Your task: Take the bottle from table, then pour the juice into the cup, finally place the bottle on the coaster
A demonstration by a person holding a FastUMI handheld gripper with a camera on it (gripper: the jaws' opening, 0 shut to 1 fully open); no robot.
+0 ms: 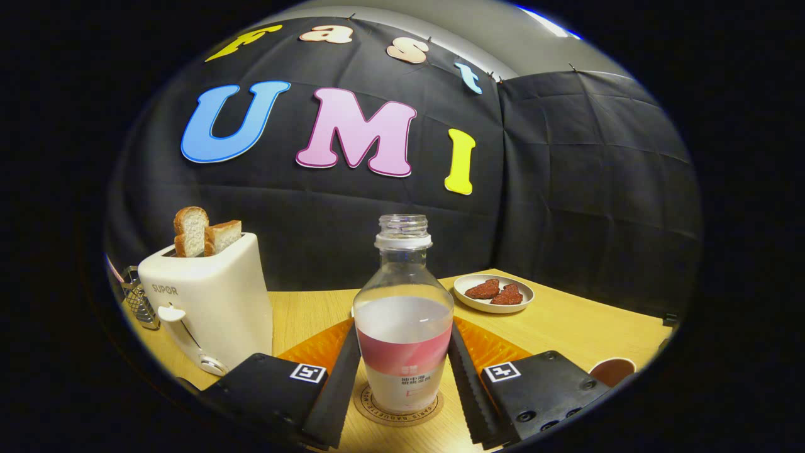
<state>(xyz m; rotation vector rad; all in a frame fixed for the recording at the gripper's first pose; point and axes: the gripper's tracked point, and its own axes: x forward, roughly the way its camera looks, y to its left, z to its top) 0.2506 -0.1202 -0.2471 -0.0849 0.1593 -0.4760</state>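
A clear bottle (403,327) with no cap, a pink and white label and pale liquid up to about half its height stands upright on a round cork coaster (368,404). It sits between the two fingers of my gripper (404,336). Both fingers (343,371) lie against the bottle's sides at its widest part, so the gripper is shut on it. A brown cup (613,370) stands on the table to the right of the right finger, and its inside is barely visible.
A white toaster (207,302) with two bread slices (192,229) stands at the left, with a small metal object (138,301) behind it. A white plate (466,284) holding two dark red pieces sits beyond the bottle to the right. An orange mat (317,345) lies under the fingers on the wooden table (566,321).
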